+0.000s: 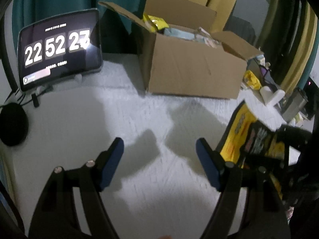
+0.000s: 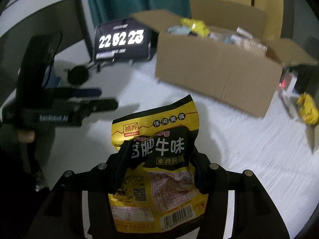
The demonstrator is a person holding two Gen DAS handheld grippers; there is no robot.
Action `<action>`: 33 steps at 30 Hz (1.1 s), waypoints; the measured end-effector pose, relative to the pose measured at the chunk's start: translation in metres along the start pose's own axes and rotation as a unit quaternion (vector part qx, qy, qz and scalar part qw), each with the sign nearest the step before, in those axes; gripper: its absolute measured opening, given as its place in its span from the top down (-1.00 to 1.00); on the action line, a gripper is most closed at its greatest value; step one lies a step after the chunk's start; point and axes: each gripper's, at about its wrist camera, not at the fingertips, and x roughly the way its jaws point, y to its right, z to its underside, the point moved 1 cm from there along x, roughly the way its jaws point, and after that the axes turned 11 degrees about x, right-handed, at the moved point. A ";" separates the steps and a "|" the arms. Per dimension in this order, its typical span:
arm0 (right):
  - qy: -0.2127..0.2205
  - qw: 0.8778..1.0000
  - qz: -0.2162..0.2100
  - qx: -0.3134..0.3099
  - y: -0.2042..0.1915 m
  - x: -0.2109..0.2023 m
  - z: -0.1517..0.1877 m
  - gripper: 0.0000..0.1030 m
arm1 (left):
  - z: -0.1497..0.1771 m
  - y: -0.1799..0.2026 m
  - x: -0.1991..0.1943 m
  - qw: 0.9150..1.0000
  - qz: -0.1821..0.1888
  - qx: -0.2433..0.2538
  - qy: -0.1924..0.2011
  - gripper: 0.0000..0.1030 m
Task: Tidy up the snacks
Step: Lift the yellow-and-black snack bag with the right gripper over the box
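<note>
One bag is in hand so far; the box at the tabletop's far edge already has several snacks in it. Left gripper is spread and empty. Right gripper pinches the yellow bag, its long axis pointing away toward the box. More snacks wait near the right edge, so I'd say plenty left.

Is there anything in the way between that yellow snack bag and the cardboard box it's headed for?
Nothing visible. The yellow snack bag is held in the right gripper, and only bare white tabletop lies between it and the open cardboard box. The left gripper is off to the side, jaws empty.
</note>
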 end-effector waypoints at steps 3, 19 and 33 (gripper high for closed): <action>0.022 1.000 0.009 0.001 0.006 0.001 -0.027 -0.12 | -0.009 -0.006 0.001 1.000 -0.001 -0.001 0.006 -0.48; 0.094 0.993 0.065 -0.029 0.032 0.016 -0.155 -0.12 | -0.065 -0.038 0.016 0.999 -0.001 0.001 0.043 -0.48; 0.043 0.992 0.097 -0.070 0.033 0.085 -0.190 -0.12 | -0.106 -0.060 0.032 0.998 -0.011 0.008 0.066 -0.48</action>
